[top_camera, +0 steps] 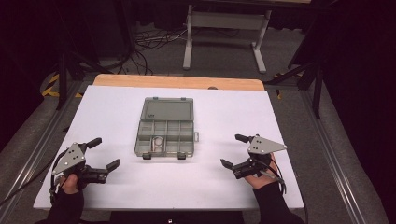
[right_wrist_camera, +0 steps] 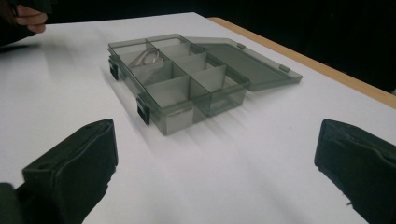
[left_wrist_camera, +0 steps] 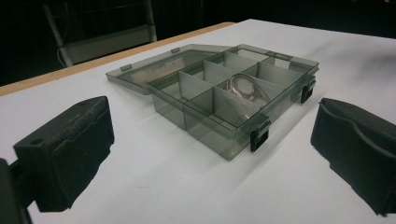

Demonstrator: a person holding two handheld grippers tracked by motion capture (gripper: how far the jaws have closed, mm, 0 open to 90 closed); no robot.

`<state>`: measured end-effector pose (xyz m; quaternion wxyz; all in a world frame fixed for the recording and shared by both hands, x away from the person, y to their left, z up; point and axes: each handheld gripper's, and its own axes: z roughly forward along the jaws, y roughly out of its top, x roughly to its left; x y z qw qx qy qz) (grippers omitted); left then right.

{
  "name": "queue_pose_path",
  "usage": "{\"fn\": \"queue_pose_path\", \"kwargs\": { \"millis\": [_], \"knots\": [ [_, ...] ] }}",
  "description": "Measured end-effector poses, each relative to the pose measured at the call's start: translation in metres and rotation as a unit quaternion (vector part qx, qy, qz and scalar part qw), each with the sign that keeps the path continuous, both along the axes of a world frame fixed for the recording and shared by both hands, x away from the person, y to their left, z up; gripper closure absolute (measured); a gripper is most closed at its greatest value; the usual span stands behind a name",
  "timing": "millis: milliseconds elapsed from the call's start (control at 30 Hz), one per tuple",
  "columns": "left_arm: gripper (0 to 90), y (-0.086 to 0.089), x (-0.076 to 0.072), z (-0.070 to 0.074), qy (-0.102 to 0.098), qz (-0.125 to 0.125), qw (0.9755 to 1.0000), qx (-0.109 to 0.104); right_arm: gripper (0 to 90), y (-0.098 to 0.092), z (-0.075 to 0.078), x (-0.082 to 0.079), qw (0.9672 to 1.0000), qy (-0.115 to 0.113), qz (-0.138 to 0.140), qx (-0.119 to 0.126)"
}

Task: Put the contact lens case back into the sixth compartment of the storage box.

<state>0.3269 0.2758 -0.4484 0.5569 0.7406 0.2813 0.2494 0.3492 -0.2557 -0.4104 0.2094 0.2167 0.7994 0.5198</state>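
A smoky translucent compartment box point(top_camera: 165, 137) lies open in the middle of the white table, its lid point(top_camera: 168, 110) flat behind it. A shiny metal ring-like part point(top_camera: 158, 143) rests in one front-row compartment; it also shows as that part point(left_wrist_camera: 243, 87) and again as the part point(right_wrist_camera: 145, 59). My left gripper point(top_camera: 105, 153) hovers open to the box's left, nothing between its jaws. My right gripper point(top_camera: 234, 150) is open to the box's right, also holding nothing. Each gripper view looks at the box point(left_wrist_camera: 233, 100) point(right_wrist_camera: 182, 84) from a short distance.
The white table top point(top_camera: 116, 112) has a wooden strip point(top_camera: 177, 82) along its far edge. Beyond it stand a white table frame point(top_camera: 224, 28) and cables on the floor. Two black latches point(top_camera: 163, 157) stick out at the box's front. The other hand point(right_wrist_camera: 23, 16) shows far left.
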Motion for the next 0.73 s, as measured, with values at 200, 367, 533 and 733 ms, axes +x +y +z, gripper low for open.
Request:
{"fn": "queue_pose_path", "kwargs": {
  "millis": [200,367,533,733],
  "knots": [
    [0.3,-0.001,0.0,-0.001,0.0,0.001,1.0,-0.001,0.2,-0.014,-0.018,-0.005,0.9995,0.011,-0.029,0.005],
    [0.4,-0.001,0.002,-0.005,0.001,0.0,1.0,-0.004,0.2,-0.022,-0.032,-0.008,0.9985,0.026,-0.047,0.008],
    [0.3,-0.001,0.002,-0.006,0.004,0.005,1.0,-0.007,0.3,-0.023,-0.034,-0.007,0.998,0.032,-0.053,0.015],
    [0.3,0.0,0.004,-0.009,0.009,0.006,0.9998,-0.016,0.3,-0.024,-0.033,-0.006,0.9979,0.03,-0.056,0.016]
  ]
}}
